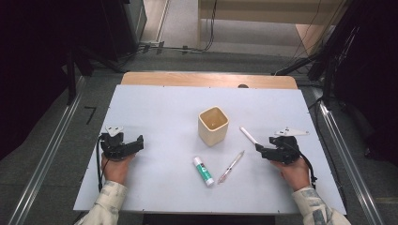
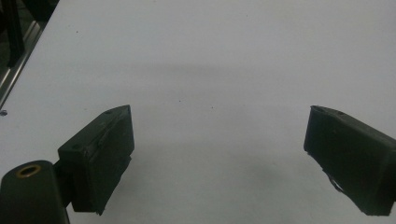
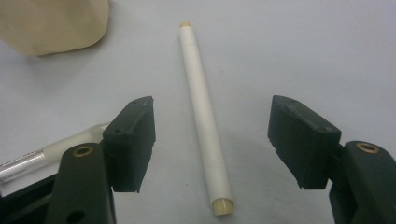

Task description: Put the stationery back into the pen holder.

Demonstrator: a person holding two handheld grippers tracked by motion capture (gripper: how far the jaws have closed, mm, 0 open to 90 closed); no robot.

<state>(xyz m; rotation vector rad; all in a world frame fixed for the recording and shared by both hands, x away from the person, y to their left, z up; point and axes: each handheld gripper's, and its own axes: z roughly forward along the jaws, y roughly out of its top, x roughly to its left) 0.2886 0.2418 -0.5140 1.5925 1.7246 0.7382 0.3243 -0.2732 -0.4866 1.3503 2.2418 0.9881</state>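
- A long thin white pen point(image 3: 203, 116) is seen lying flat on the white table top point(image 1: 159, 108), between the two black jaws of the right gripper point(image 3: 212, 140) in the right gripper view.
- The white pen is not touched by either jaw; a gap of bare table is seen on each side of it.
- The jaws of the right gripper are held wide open, and nothing is gripped by them.
- In the high view, the white pen point(image 1: 249, 136) is found on the right part of the table, just in front of the right gripper point(image 1: 259, 148), which is held by the person's right hand point(image 1: 294, 172).
- A cream square cup point(image 1: 213, 125) is set upright near the middle of the table, just left of the white pen.
- A corner of the cream cup point(image 3: 53, 23) is seen at the top left of the right gripper view.
- A thin clear pen with a pink tint point(image 1: 231, 167) is laid at a slant in front of the cup, apart from the white pen.
- A white and green glue stick point(image 1: 203, 171) is laid flat just left of the clear pen.
- The left gripper point(image 1: 140, 142) is held well apart from all these things, at the left side of the table.
- In the left gripper view, its jaws point(image 2: 219, 140) are spread wide over bare table, and nothing is held by them.
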